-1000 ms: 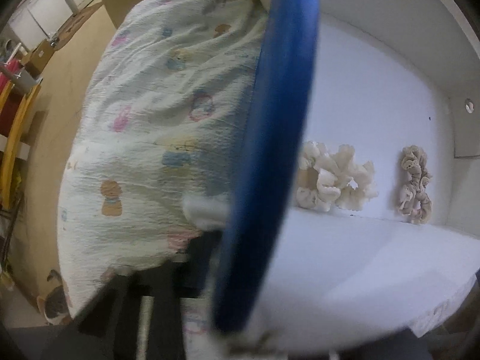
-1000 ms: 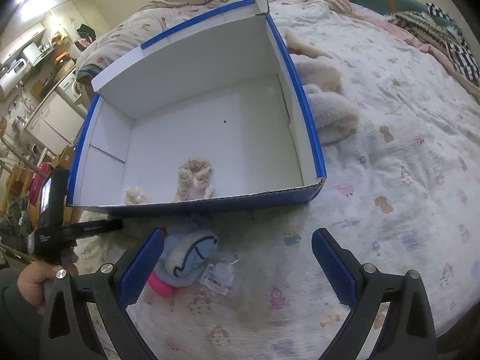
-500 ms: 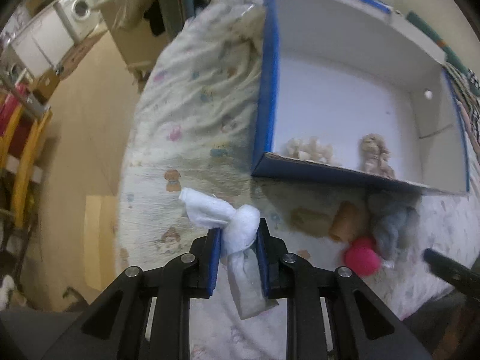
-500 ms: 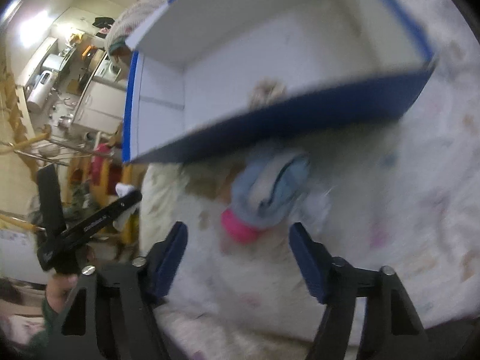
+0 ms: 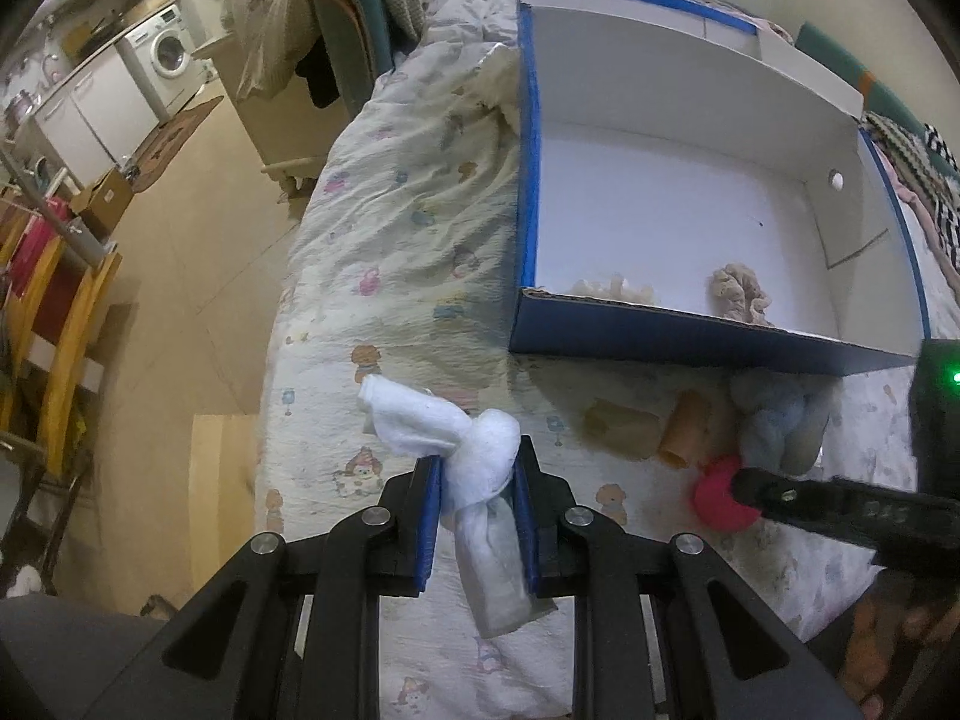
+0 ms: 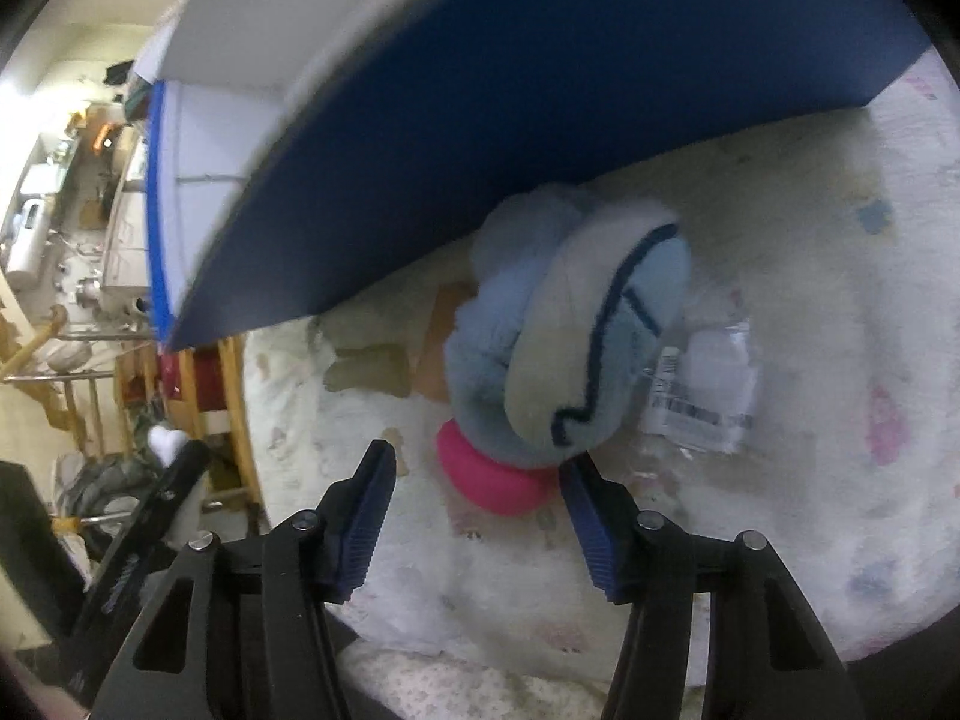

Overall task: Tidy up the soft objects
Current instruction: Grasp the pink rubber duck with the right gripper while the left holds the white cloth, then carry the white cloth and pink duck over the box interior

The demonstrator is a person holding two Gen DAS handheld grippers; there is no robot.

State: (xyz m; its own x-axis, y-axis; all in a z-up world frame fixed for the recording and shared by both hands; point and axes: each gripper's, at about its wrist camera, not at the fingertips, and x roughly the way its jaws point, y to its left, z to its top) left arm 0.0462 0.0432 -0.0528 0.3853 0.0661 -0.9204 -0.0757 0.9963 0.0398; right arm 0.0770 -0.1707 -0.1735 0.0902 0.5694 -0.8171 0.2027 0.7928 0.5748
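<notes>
A: Two grippers in play. Left gripper (image 5: 477,516) is clamped on a knotted white cloth roll (image 5: 474,462), held up off the bed, I'd guess so it can go over the wall of the blue-and-white cardboard box (image 5: 528,180) at 1 o'clock.

B: Right gripper (image 6: 477,516)?

A: Jaws have just been closing, still apart, straddling a pink round soft piece (image 6: 486,480) with a pale blue fuzzy plush (image 6: 570,330) right behind it at 12. Pads aren't pressing yet. Plush lies against the box's outer blue wall.

B: Box contents?

A: Cream ruffled scrunchie (image 5: 612,289) and beige ruffled scrunchie (image 5: 741,294), both by the near wall. Outside, a tan fabric roll (image 5: 684,429) lies between the box and the pink piece.

B: Surface, room?

A: Cream cartoon-print bedsheet (image 5: 390,228), rumpled. Wood-tone floor at 9 o'clock, white washing machine (image 5: 165,54) at 10.
</notes>
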